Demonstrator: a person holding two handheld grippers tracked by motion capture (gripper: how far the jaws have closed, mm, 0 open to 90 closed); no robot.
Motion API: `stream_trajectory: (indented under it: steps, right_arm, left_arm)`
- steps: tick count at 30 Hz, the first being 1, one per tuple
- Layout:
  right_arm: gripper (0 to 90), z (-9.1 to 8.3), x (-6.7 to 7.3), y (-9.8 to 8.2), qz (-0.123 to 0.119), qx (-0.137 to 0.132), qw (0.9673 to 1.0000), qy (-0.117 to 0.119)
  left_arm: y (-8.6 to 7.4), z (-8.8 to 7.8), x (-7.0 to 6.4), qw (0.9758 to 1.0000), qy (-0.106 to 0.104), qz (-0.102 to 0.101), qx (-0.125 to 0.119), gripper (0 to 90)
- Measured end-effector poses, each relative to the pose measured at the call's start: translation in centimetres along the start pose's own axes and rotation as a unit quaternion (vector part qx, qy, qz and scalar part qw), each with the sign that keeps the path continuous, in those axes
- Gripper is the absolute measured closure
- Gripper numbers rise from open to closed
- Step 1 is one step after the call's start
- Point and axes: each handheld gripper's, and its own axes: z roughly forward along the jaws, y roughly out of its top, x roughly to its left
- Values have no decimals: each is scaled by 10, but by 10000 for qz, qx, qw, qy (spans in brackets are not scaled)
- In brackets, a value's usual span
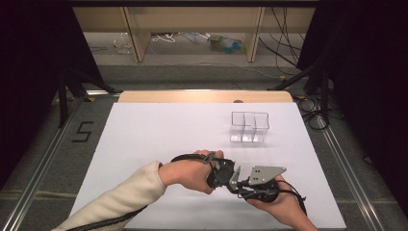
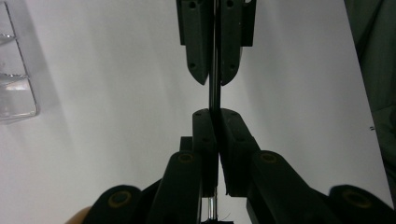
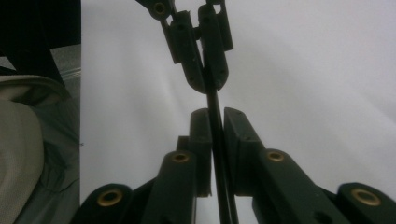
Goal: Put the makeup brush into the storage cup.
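near the front edge of the white table (image 1: pixel 159 130), the left gripper (image 2: pixel 215 114) and right gripper (image 3: pixel 213 112) meet tip to tip, both clamped on one thin dark rod (image 2: pixel 214 95) spanning between them; a clear plastic divided box (image 1: pixel 249 127) stands well apart.

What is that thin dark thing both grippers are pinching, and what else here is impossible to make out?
- Thin dark rod: in both gripper views the black jaws cover most of it and its ends are hidden, so its kind stays unknown.
- High view: the left gripper and right gripper meet between the hands; the rod is too small there.
- Clear divided box: contents too small in the high view; the left gripper view's edge cuts it off.
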Motion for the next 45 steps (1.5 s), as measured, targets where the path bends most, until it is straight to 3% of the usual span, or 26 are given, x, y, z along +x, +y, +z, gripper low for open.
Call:
stream_trajectory:
  steps: [8, 11, 15, 18, 24, 29, 31, 42, 43, 44, 45]
  right_arm:
    - [854, 0, 2, 1, -96, -40, 9999, -32]
    - [854, -2, 1, 1, -101, 5, 9999, -57]
    - [854, -2, 1, 0, -50, -13, 9998, -182]
    - [854, -4, -1, 1, -31, 36, 9997, -229]
    - [854, -5, -2, 1, -15, 29, 9993, -381]
    - [854, -6, -4, 0, 26, -52, 9985, -547]
    - [854, -8, -5, 0, 39, -47, 9983, -587]
    - [854, -13, -7, 1, 143, -281, 9954, -903]
    - [854, -14, -8, 1, 151, -247, 9956, -886]
    - [854, -15, -8, 1, 165, -269, 9953, -912]
    - [854, -15, -8, 2, 161, -281, 9951, -936]
  left_arm:
    - [0, -1, -1, 9999, 77, 93, -3, 846]
    - [-2, -4, -2, 9999, 124, -12, -103, 802]
    - [-12, -11, -3, 9981, 294, -261, -475, 684]
    - [-26, -18, -6, 9921, 521, -708, -900, 572]
    - [-52, -33, -9, 9851, 849, -969, -1136, 399]
    - [-73, -38, -16, 9723, 1129, -1302, -1580, 321]
    - [-83, -38, -20, 9646, 1199, -1499, -1811, 324]
    - [-120, -25, -36, 9426, 1219, -2208, -2188, 311]
    - [-123, -23, -37, 9377, 1227, -2339, -2257, 312]
    - [-125, -23, -36, 9385, 1209, -2347, -2226, 312]
    - [-127, -22, -37, 9356, 1194, -2428, -2268, 311]
